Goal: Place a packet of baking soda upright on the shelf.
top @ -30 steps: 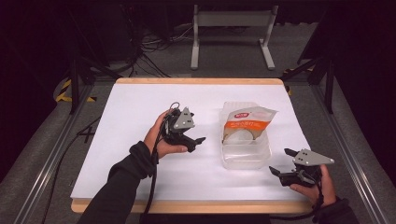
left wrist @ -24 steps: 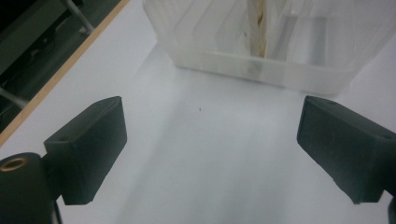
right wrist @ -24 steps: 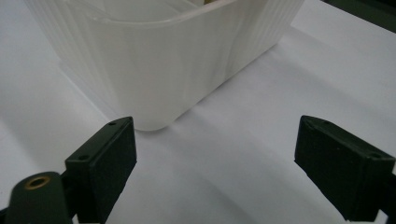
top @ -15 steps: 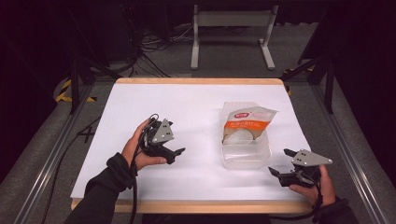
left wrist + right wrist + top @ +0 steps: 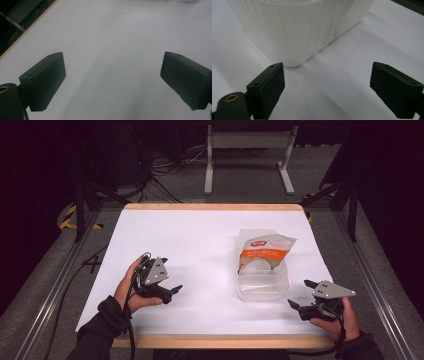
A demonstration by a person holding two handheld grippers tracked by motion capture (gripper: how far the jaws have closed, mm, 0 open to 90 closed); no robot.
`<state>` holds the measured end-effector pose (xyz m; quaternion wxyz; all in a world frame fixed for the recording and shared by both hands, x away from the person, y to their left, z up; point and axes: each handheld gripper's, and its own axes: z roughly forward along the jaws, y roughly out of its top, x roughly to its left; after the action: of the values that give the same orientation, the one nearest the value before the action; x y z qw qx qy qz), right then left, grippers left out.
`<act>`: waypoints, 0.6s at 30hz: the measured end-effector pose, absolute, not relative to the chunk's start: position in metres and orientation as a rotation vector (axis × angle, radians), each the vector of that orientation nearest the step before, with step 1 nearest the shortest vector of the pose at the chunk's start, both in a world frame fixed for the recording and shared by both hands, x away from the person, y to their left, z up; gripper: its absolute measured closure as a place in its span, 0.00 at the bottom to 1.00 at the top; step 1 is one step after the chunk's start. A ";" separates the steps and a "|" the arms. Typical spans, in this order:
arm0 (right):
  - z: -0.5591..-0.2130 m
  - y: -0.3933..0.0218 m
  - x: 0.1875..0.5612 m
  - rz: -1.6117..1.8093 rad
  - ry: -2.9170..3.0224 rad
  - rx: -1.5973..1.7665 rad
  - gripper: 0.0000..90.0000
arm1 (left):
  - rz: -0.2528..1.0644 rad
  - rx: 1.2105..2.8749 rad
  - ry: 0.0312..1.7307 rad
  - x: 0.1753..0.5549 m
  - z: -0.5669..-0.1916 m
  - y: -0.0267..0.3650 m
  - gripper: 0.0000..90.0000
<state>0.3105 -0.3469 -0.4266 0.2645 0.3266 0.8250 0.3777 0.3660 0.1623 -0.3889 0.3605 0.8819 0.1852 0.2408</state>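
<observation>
While my left gripper (image 5: 172,291) sits at about eight o'clock on the smooth white rectangular surface (image 5: 200,240) with its pale wooden edge, its matte black blocky jaws stand wide apart over bare tabletop, nothing between them. They have just been opening a little further. Since a second ago that hand has drawn back from the middle of the surface, well away from the clear ribbed plastic rectangular tub (image 5: 262,280), which stands at about four o'clock. Leaning in the tub is a glossy pouch with an orange and white label (image 5: 262,250) and a rounded white patch at its lower end; tub and pouch have not shifted. My right gripper (image 5: 300,295) waits at five o'clock, just beside the tub's near right corner, jaws apart and empty, unmoved. From the right gripper view the tub's (image 5: 299,30) fluted translucent wall and rounded corner show close ahead.
</observation>
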 end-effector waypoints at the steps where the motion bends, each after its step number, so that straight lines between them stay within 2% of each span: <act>1: -0.427 -0.347 0.310 1.019 2.230 0.881 0.15 | 0.628 2.274 0.482 0.365 -0.391 0.165 0.08; 18: -0.430 -0.345 0.311 1.006 2.241 0.875 0.15 | 0.649 2.261 0.607 0.349 -0.417 0.221 0.08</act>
<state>0.3109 -0.3446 -0.4297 0.2640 0.3235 0.8290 0.3721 0.3490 0.2207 -0.4170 0.3486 0.8724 0.2340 0.2504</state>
